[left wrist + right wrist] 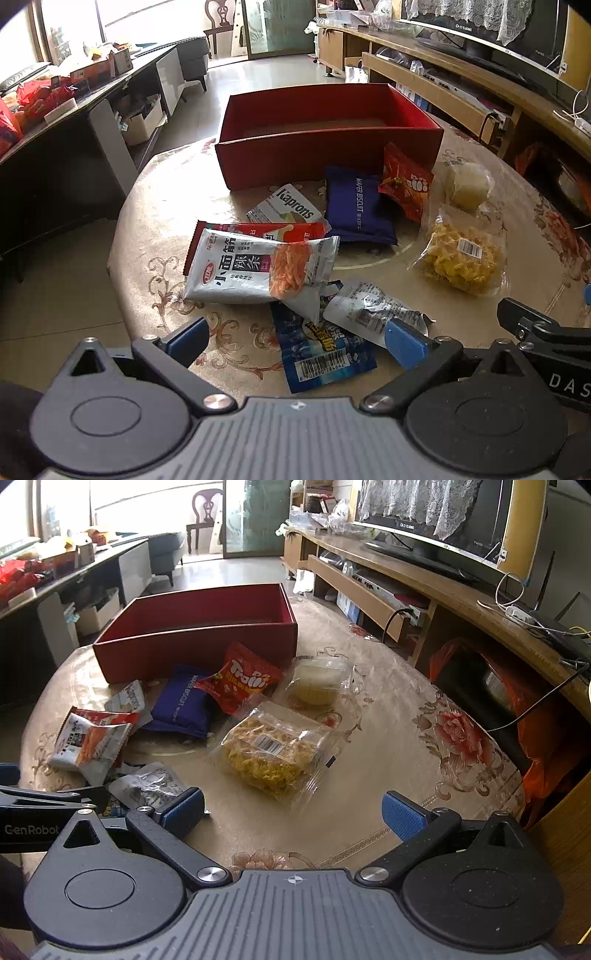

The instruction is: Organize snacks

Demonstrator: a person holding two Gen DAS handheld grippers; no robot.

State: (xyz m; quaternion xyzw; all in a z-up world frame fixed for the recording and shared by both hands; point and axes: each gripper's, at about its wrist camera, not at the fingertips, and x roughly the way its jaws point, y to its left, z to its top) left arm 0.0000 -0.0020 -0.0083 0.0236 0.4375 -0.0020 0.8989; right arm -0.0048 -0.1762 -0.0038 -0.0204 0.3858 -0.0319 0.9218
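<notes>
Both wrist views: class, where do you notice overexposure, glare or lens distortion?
Left wrist: window blown out white, red box edges bowed by fisheye. Right wrist: window likewise overexposed, glare on the clear yellow-snack wrapper, black vignette in the corners.

1 red box point(325, 162), 9 snack pkts on 1 round table point(155, 206)

Snacks spread before the box on our table

We see the box point(328, 162) at the far side of the table point(155, 221), with the wafer biscuit pack point(356, 212) and the Trolli bag point(406, 184) just in front of it — the bag overlapping the pack's right edge. Left of these lies the Kaprons packet point(288, 208), partly under two stacked noodle-snack packets point(255, 267). To the right sit the round cake point(467, 186) and, nearer us, the clear bag of crisps point(460, 260).
</notes>
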